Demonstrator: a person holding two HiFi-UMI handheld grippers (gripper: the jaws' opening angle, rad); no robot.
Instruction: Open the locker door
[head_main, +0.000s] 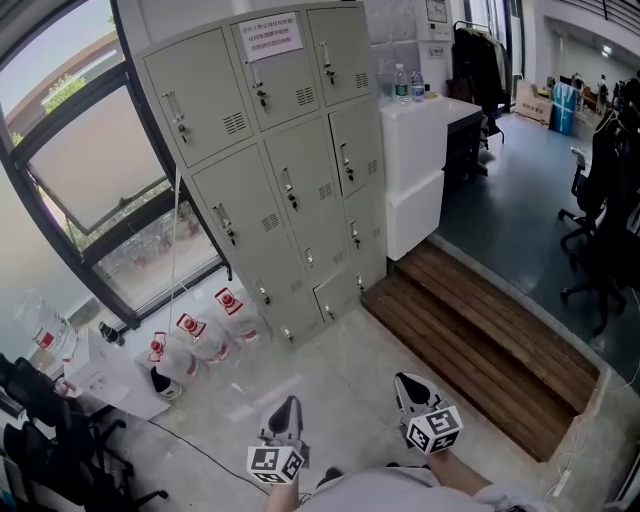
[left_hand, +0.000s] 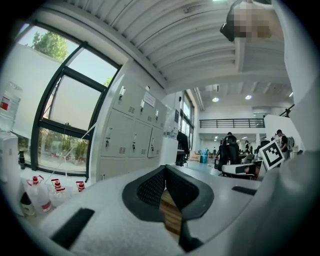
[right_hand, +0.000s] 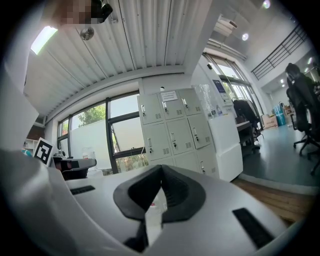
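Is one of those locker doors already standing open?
No, in the head view every door of the grey locker bank sits shut flush with its frame.

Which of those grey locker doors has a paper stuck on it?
The top door of the middle column: it alone carries a white notice with red print near its upper edge; the other doors are bare.

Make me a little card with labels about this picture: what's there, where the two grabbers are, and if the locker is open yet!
locker: grey, fully shut
paper sign: stuck high on the locker
left gripper: held low, far from the locker, jaws together, empty
right gripper: held low, far from the locker, jaws together, empty
water jugs: down left of the locker
wooden step: right of the locker
job: not started yet
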